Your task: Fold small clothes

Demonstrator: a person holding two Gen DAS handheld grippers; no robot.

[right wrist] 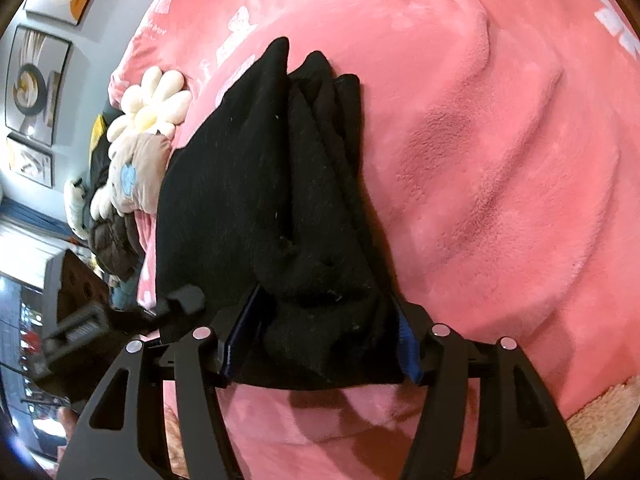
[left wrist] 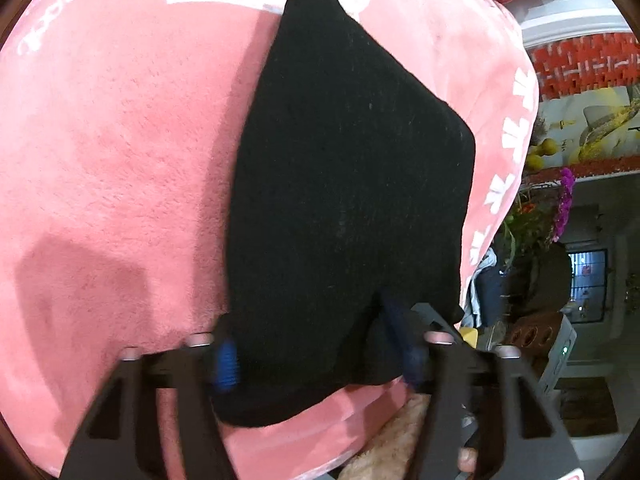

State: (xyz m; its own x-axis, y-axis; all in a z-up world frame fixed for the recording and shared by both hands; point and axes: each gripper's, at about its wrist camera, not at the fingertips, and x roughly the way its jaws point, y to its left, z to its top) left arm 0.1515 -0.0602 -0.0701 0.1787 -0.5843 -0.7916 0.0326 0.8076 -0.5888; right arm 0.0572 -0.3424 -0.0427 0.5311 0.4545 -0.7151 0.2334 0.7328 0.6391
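Black knit garment (left wrist: 344, 184) lies partly folded on the pink fleece blanket (left wrist: 120, 168); left gripper (left wrist: 320, 354) and right gripper (right wrist: 320, 344) each clamp its near edge, folding unfinished.

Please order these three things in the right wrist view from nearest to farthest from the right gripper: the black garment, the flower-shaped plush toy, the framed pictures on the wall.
1. Black garment: between the fingers of the right gripper, on the pink blanket.
2. Flower-shaped plush toy: farther up, to the left, at the blanket's edge.
3. Framed pictures: farthest, on the wall at far left.
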